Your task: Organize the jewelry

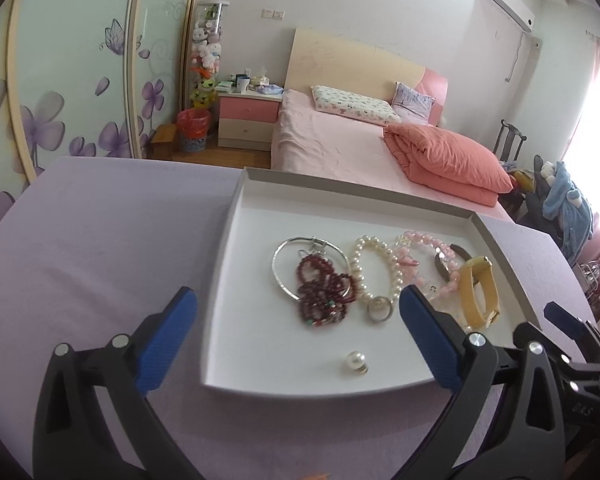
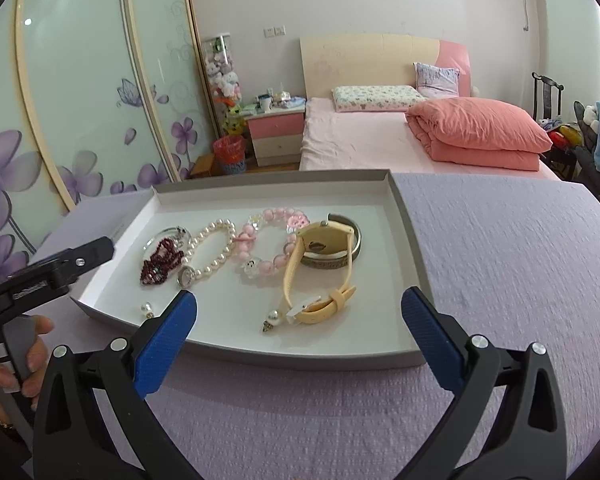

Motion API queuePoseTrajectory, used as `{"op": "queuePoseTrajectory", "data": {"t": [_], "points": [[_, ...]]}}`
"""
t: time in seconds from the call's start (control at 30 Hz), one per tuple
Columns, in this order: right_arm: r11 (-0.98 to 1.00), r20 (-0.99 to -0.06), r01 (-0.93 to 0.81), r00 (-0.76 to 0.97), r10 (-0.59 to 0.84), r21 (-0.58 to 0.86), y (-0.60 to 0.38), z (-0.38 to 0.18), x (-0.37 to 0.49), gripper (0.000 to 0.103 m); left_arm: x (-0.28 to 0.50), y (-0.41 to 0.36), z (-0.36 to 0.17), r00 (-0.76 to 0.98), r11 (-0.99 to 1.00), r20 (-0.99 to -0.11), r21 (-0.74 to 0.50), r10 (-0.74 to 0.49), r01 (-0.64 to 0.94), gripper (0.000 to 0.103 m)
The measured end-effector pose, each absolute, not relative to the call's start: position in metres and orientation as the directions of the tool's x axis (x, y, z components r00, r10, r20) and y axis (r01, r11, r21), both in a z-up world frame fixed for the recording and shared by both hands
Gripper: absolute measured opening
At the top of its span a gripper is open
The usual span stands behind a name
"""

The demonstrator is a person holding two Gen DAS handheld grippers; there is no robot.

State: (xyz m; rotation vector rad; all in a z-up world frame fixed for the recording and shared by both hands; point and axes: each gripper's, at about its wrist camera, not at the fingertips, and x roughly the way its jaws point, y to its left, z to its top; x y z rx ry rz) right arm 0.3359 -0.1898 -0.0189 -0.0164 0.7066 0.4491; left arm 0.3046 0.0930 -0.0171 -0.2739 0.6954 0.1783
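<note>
Two hand-held grippers are in use, both spread wide and holding nothing.

Left wrist view: the left hand-held gripper [image 1: 296,312] hovers over the near edge of the white tray [image 1: 256,208], which rests on the lilac-covered surface [image 1: 100,240]. Between and just beyond its fingers lie the dark red bead bracelet [image 1: 324,292], partly inside the silver bangle [image 1: 284,256], and the white pearl bracelet [image 1: 374,268] with a silver ring charm. Close to the right finger sit the pink bead bracelet [image 1: 424,244] and the yellow watch [image 1: 478,292]. A single pearl earring [image 1: 355,362] lies between the fingers, nearer than the bracelets. The right hand-held gripper [image 1: 572,328] intrudes at the far right edge.

Right wrist view: the right hand-held gripper [image 2: 298,312] is positioned at the tray's [image 2: 404,216] near edge. The yellow watch [image 2: 320,272] lies directly ahead, between the fingers, overlapping a metal cuff [image 2: 350,248]. A second pearl earring [image 2: 271,319] lies just beside the watch buckle. The left hand-held gripper [image 2: 80,256] projects in from the left, above the tray's left rim. A bed [image 2: 360,140] stands beyond the surface [image 2: 520,260].
</note>
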Motion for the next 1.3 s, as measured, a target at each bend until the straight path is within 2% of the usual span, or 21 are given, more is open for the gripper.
{"op": "queuePoseTrajectory", "data": {"t": [0.27,0.5,0.73,1.3], "points": [[0.91,-0.602,-0.391,0.698,0.389,0.136,-0.192,-0.009,0.315,0.102,0.263,0.102,-0.009,0.782,0.946,-0.619,-0.207,0.071,-0.25,0.101],[0.921,-0.552,-0.382,0.752,0.36,0.081,-0.193,0.003,0.285,0.102,0.222,0.091,0.002,0.819,0.956,-0.557,-0.144,0.135,-0.256,0.101],[0.917,-0.515,-0.383,0.766,0.385,0.115,-0.201,0.01,0.26,0.102,0.186,0.079,0.011,0.852,0.959,-0.506,-0.151,0.134,-0.241,0.101],[0.913,-0.472,-0.399,0.792,0.388,0.083,-0.2,0.007,0.222,0.102,0.153,0.066,0.01,0.87,0.97,-0.485,-0.16,0.086,-0.185,0.101]]}}
